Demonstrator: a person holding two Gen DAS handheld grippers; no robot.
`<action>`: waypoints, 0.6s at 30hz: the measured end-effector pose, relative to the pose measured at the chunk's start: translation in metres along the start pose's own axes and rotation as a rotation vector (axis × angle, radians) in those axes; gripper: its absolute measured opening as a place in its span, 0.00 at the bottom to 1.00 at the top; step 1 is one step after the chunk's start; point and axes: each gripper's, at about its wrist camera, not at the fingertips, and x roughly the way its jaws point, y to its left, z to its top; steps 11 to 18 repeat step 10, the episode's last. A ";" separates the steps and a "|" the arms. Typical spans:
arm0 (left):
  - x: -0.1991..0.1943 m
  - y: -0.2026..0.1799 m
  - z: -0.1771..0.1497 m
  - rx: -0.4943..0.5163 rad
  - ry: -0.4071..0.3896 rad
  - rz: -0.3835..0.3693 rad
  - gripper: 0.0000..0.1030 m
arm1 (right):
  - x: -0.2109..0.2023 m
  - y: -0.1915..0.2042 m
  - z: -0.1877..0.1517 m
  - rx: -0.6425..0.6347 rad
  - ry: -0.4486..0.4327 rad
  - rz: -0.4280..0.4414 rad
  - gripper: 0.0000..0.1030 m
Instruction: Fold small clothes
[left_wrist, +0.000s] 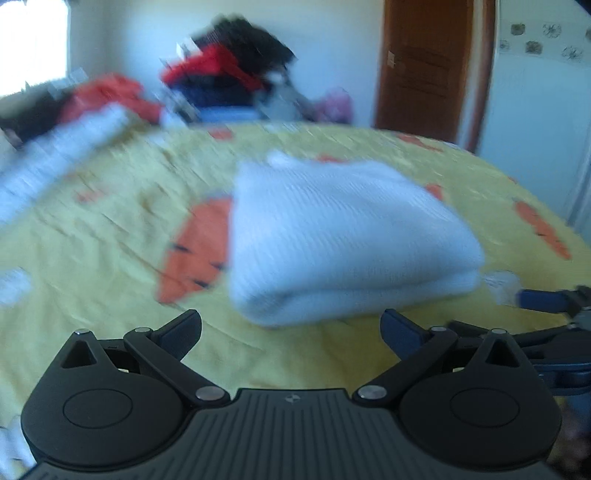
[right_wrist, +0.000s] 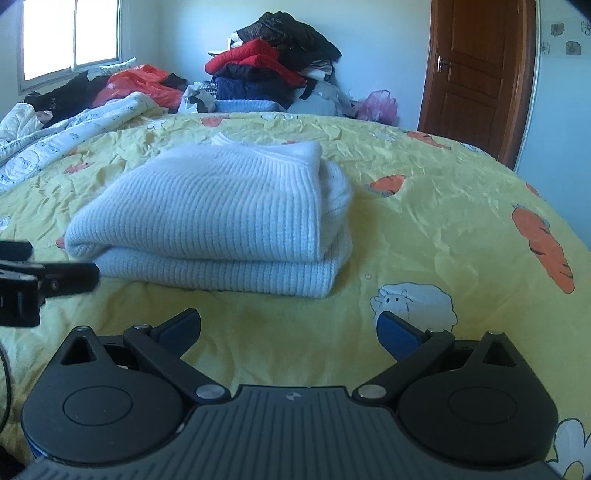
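A white ribbed knit sweater (right_wrist: 221, 218) lies folded into a thick rectangle on the yellow carrot-print bedsheet (right_wrist: 424, 221). The left wrist view shows the same sweater (left_wrist: 340, 236), blurred by motion, just ahead of my left gripper (left_wrist: 291, 332). That gripper is open, its fingers wide apart and empty, a short way in front of the fold's near edge. My right gripper (right_wrist: 290, 332) is open too, nothing between its fingers, low over the sheet before the sweater. The left gripper's tip (right_wrist: 70, 277) shows at the left edge of the right wrist view.
A tall heap of dark and red clothes (right_wrist: 273, 62) stands at the far side of the bed. A white printed quilt (right_wrist: 66, 136) and an orange bag (right_wrist: 140, 83) lie at the far left. A brown wooden door (right_wrist: 476, 74) is at the right.
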 end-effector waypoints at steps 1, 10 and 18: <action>-0.004 -0.003 -0.001 0.014 -0.015 0.038 1.00 | -0.001 0.000 0.000 0.002 -0.002 0.004 1.00; -0.016 0.004 0.006 -0.003 -0.014 0.042 1.00 | -0.002 -0.006 0.006 0.050 0.013 0.022 1.00; -0.016 0.004 0.006 -0.003 -0.014 0.042 1.00 | -0.002 -0.006 0.006 0.050 0.013 0.022 1.00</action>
